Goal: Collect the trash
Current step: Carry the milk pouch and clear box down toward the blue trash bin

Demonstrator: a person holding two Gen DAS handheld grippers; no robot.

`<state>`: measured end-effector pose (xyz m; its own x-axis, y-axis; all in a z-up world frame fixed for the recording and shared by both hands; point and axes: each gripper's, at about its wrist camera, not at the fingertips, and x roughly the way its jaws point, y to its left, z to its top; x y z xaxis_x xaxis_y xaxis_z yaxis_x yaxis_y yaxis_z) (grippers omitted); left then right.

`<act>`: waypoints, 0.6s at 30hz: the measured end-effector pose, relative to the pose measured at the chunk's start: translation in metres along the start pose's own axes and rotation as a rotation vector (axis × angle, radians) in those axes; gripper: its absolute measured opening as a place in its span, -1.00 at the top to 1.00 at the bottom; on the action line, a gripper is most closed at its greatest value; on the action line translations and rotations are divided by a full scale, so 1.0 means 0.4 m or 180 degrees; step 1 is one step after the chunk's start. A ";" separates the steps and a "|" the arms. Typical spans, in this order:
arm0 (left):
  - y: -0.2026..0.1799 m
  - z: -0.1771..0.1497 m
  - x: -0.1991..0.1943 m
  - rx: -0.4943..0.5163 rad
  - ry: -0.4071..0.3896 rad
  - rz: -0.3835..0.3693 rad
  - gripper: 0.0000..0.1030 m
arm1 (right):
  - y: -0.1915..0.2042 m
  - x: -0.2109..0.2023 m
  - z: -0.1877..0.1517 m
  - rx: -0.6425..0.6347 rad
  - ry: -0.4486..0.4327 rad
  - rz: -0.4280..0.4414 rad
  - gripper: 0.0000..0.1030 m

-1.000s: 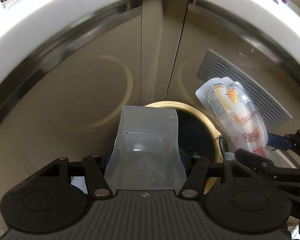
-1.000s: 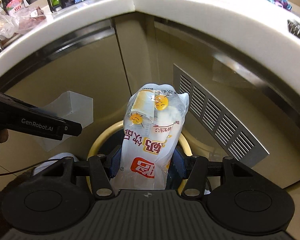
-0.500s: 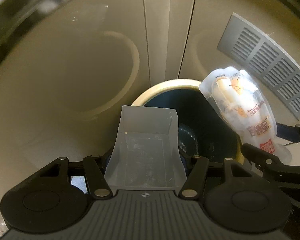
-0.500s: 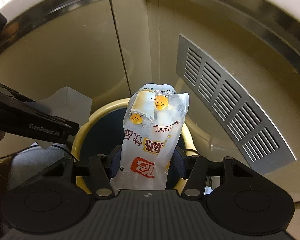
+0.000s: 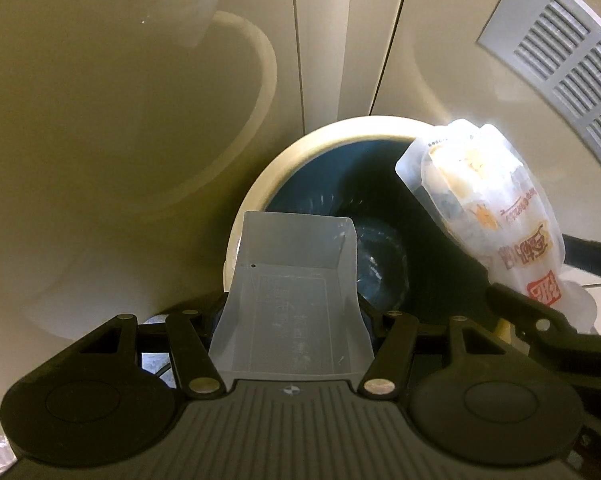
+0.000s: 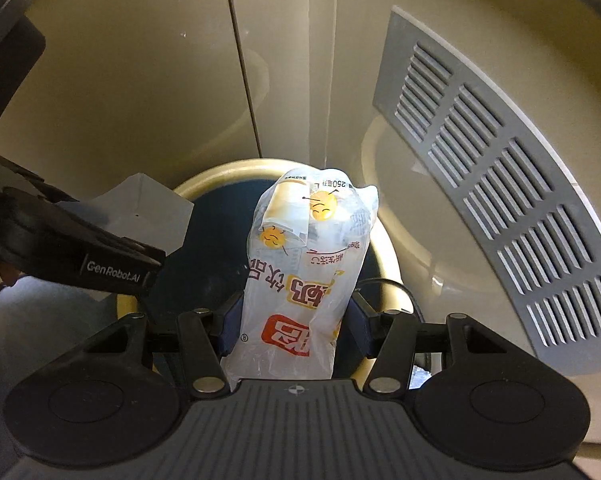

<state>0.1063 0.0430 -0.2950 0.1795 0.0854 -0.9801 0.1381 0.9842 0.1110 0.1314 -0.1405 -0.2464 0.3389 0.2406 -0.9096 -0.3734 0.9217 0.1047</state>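
Both pieces of trash are in hand and poised over the bin (image 5: 256, 184), whose cream rim and dark blue inside show in both wrist views, standing against beige cabinet doors (image 5: 140, 100) with a grey vent grille (image 6: 500, 200) off to the right. The left claw (image 5: 290, 320) is closed narrow on a clear plastic tray (image 5: 292, 280), its open end pointing forward and away from the claw; the tray's far edge overlaps the near left part of the bin's rim, so most of it looks to sit above the left side of the opening. The right claw (image 6: 292, 328) is pinched on the lower end of a printed plastic pouch (image 6: 308, 248), which stands up out of the claw with its long axis running forward, its top lying over the middle of the opening. In the left view the pouch (image 5: 496, 216) leans in from the right over the bin's right side, near the tray but apart from it. The bin's mouth lies straight ahead of and below both claws, so the coming move turns on simply opening each claw. The pouch looks better centred and should fall cleanly; the tray, nearer the rim, might catch the edge unless it is brought a little further over the opening first.
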 end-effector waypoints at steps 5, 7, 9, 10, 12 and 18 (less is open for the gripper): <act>-0.007 0.012 0.026 0.0030 0.0112 0.0012 -0.27 | -0.001 0.041 0.018 -0.0034 0.0140 -0.0031 -0.12; -0.016 0.023 0.037 0.0042 0.0149 0.0011 -0.27 | 0.002 0.057 0.025 -0.0046 0.0187 -0.0042 -0.12; -0.023 0.032 0.047 0.0035 0.0206 -0.0003 -0.27 | 0.003 0.070 0.028 -0.0059 0.0241 -0.0062 -0.13; -0.024 0.037 0.053 0.0041 0.0239 -0.0001 -0.27 | 0.004 0.078 0.036 -0.0057 0.0267 -0.0069 -0.13; -0.029 0.045 0.068 0.0071 0.0293 0.0003 -0.27 | 0.000 0.093 0.044 -0.0046 0.0338 -0.0073 -0.13; -0.046 0.074 0.119 0.0116 0.0546 0.0019 -0.27 | -0.004 0.132 0.056 -0.0042 0.0471 -0.0093 -0.15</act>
<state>0.1412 0.0245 -0.3388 0.0120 0.1195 -0.9928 0.1732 0.9776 0.1198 0.1691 -0.1224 -0.2857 0.2192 0.1653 -0.9616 -0.3769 0.9234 0.0728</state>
